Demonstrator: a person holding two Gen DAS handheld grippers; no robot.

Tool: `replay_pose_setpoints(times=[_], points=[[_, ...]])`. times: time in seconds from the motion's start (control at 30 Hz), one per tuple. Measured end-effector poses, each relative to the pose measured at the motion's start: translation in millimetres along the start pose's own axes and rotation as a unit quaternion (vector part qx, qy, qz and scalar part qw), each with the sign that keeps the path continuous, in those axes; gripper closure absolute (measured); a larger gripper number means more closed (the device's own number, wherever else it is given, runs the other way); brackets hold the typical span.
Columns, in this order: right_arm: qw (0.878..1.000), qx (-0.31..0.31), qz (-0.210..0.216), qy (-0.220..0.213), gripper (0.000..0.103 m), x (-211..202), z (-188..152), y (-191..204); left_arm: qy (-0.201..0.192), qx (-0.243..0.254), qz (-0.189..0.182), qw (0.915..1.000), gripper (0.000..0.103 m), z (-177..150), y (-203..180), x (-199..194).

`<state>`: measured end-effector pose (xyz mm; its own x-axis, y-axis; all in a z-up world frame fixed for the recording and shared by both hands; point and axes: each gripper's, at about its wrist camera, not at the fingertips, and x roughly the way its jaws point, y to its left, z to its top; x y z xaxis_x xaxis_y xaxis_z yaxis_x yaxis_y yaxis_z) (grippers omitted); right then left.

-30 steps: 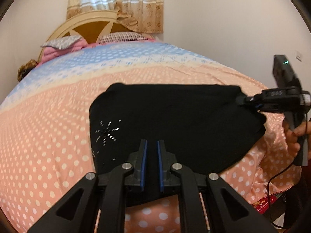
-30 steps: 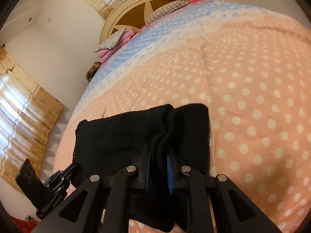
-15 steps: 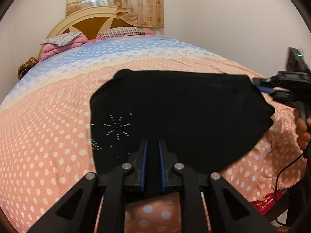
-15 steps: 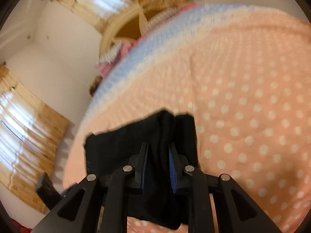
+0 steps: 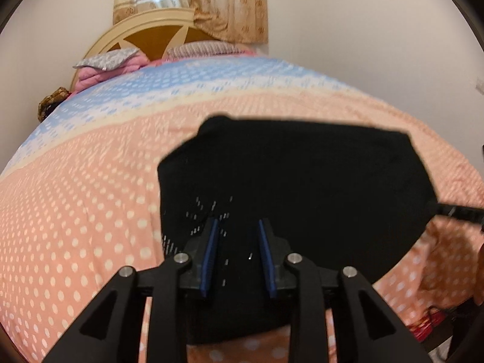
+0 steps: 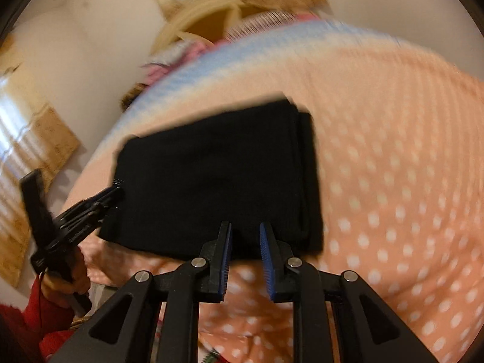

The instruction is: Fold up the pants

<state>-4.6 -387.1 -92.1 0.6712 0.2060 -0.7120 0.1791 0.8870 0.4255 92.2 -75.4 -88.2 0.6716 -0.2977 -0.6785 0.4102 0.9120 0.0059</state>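
A wide bed (image 5: pixel 90 211) under a soft peach polka-dot quilt carries the folded black knit pants (image 5: pixel 302 181), a thick rectangular stack near its front edge. The left claw (image 5: pixel 239 242) is opening, cloth lying loose between its blue ribbed pads. The right claw (image 6: pixel 245 242) stands released, just off the fabric's edge.

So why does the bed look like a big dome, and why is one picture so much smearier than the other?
Left wrist view: the fisheye lens bulges the bedspread into a dome and darkens the corners; the black pants are only slightly soft. Right wrist view: heavy motion smear streaks the polka dots, headboard and curtain, and blurs the pants' edges, while the gripper's own fingers stay sharp.
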Motion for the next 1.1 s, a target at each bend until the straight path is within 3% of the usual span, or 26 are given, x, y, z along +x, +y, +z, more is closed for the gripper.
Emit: replay_pose_setpoints(times=[0.1, 0.23, 0.3, 0.37, 0.47, 0.53, 0.63, 0.7, 0.93, 1.1], points=[[0.998, 0.049, 0.038, -0.005, 0.085, -4, 0, -19, -0.003, 0.010, 0.006, 0.9999, 0.071, -3, -1, -5], [0.998, 0.045, 0.038, -0.001, 0.083, -17, 7, -17, -0.001, -0.007, -0.012, 0.9999, 0.064, 9, 4, -19], [0.998, 0.030, 0.032, -0.041, 0.083, -32, 19, -12, -0.020, -0.013, -0.024, 0.9994, 0.049, 22, 6, -27], [0.996, 0.017, 0.016, -0.081, 0.083, -42, 35, -9, -0.045, 0.000, -0.013, 0.9989, 0.046, 37, 1, -28], [0.995, -0.006, -0.013, -0.096, 0.083, -33, 58, -2, -0.056, 0.014, 0.001, 0.9983, 0.046, 58, -7, -15], [0.995, -0.022, -0.030, -0.092, 0.083, -15, 72, 3, -0.042, 0.003, 0.007, 0.9991, 0.046, 68, -7, 2], [0.994, -0.028, -0.088, -0.053, 0.083, 25, 83, 4, 0.008, -0.035, 0.012, 0.9993, 0.046, 75, 3, 37], [0.994, -0.019, -0.102, -0.041, 0.083, 41, 85, 0, 0.036, -0.053, 0.020, 0.9977, 0.045, 74, 9, 56], [0.996, 0.013, -0.074, -0.048, 0.082, 47, 85, -13, 0.057, -0.073, 0.019, 0.9955, 0.036, 72, 15, 76], [0.997, 0.037, -0.045, -0.060, 0.074, 35, 86, -18, 0.028, -0.114, -0.045, 0.9921, 0.034, 73, 44, 31]])
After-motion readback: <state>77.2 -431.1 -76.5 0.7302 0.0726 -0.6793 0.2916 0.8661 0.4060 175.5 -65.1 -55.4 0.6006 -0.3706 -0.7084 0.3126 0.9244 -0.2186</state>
